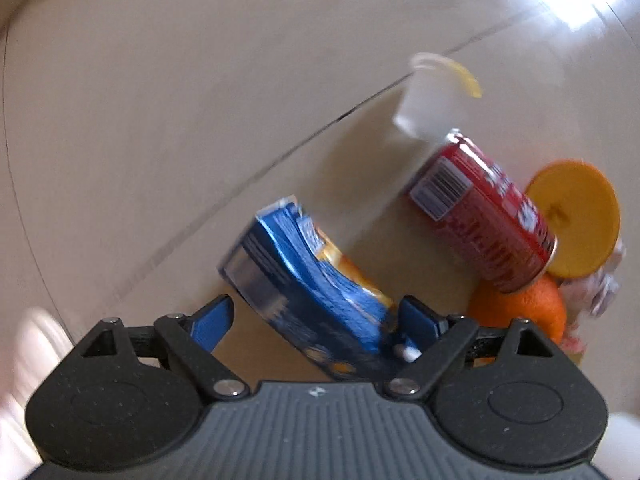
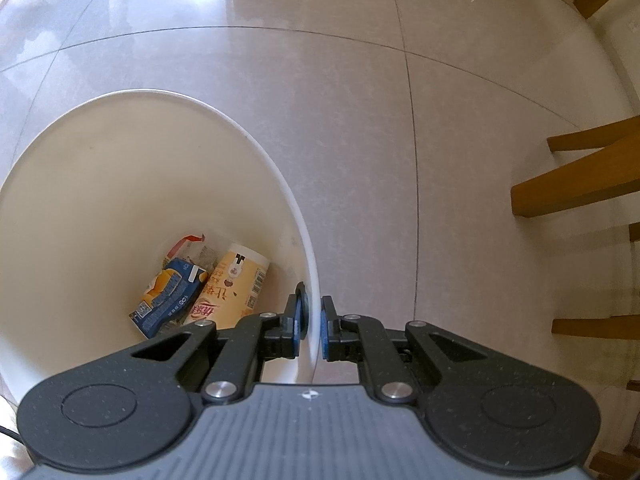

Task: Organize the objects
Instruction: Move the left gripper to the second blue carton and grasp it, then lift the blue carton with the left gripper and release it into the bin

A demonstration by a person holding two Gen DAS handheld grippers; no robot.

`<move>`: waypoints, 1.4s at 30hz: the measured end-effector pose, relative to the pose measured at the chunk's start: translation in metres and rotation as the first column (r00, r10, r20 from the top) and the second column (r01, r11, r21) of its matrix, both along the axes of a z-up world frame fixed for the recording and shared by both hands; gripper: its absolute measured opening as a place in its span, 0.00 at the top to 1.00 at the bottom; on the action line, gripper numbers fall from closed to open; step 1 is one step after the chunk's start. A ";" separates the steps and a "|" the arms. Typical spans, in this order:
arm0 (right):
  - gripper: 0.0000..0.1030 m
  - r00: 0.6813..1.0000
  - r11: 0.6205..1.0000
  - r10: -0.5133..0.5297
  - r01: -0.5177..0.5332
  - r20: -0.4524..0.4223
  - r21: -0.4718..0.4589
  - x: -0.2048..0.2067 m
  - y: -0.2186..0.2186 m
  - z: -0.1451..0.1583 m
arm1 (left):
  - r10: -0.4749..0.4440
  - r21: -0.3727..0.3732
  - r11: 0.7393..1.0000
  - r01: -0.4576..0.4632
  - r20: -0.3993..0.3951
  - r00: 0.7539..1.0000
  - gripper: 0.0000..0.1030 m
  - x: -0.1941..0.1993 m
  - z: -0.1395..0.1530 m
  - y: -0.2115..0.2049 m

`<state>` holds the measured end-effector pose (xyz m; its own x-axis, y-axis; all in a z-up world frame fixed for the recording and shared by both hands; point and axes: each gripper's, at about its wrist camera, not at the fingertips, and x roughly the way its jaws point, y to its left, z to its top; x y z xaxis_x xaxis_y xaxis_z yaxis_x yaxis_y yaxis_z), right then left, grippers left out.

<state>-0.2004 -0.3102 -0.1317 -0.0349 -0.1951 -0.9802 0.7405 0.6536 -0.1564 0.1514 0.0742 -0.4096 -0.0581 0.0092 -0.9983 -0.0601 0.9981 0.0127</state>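
Observation:
In the left wrist view my left gripper (image 1: 316,320) is open, and a crumpled blue snack carton (image 1: 312,280) lies between its blue fingers (image 1: 212,324). Beside it lie a red can (image 1: 484,212), a white plastic cup (image 1: 428,100), an orange (image 1: 524,312) and a yellow round lid (image 1: 576,220). In the right wrist view my right gripper (image 2: 314,328) is shut on the rim of a white bucket (image 2: 276,168). Inside the bucket lie a blue carton (image 2: 168,296) and a beige drink cup (image 2: 232,284).
Pale floor tiles surround the bucket. Wooden chair legs (image 2: 576,188) stand at the right in the right wrist view. A crinkled wrapper (image 1: 600,288) lies by the yellow lid. The left wrist view is motion-blurred.

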 end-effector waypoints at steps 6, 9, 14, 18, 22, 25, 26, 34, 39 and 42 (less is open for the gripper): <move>0.89 1.000 1.000 0.002 -0.002 -0.003 -0.006 0.001 0.002 -0.002 | 0.007 -0.042 0.999 -0.007 0.004 1.000 0.33 -0.006 -0.006 -0.011; 0.88 1.000 1.000 0.002 -0.002 -0.003 -0.009 0.001 0.003 -0.003 | 0.058 -0.056 0.997 -0.057 0.010 0.998 0.42 -0.014 -0.002 -0.010; 0.88 1.000 1.000 0.002 -0.002 0.000 -0.015 0.000 0.003 -0.003 | 0.132 -0.074 0.989 -0.128 0.056 0.990 0.49 -0.024 0.003 0.000; 0.88 1.000 1.000 -0.002 0.002 0.001 -0.016 -0.001 0.003 -0.002 | 0.075 -0.061 0.996 -0.070 0.085 0.994 0.53 -0.030 0.011 -0.001; 0.89 1.000 1.000 -0.007 0.007 0.003 -0.015 -0.001 0.003 -0.002 | -0.041 -0.055 0.997 0.047 0.104 0.994 0.64 -0.038 0.024 -0.007; 0.89 1.000 1.000 -0.007 0.007 0.003 -0.016 -0.001 0.003 -0.002 | -0.135 -0.051 0.989 0.140 0.095 0.986 0.71 -0.043 0.033 -0.015; 0.88 1.000 1.000 -0.006 0.006 0.003 -0.018 -0.001 0.003 -0.002 | -0.174 -0.038 0.983 0.178 0.099 0.980 0.71 -0.039 0.036 -0.016; 0.88 1.000 1.000 -0.008 0.008 0.002 -0.017 -0.001 0.003 -0.001 | -0.378 0.000 0.924 0.382 0.137 0.916 0.71 -0.027 0.058 -0.050; 0.89 1.000 1.000 -0.014 0.014 0.002 -0.018 0.000 0.004 -0.001 | -0.592 0.001 0.801 0.599 0.150 0.792 0.71 -0.043 0.094 -0.075; 0.89 1.000 1.000 -0.023 0.023 0.005 -0.011 -0.001 0.002 0.000 | -0.717 -0.013 0.688 0.726 0.146 0.682 0.71 -0.054 0.125 -0.089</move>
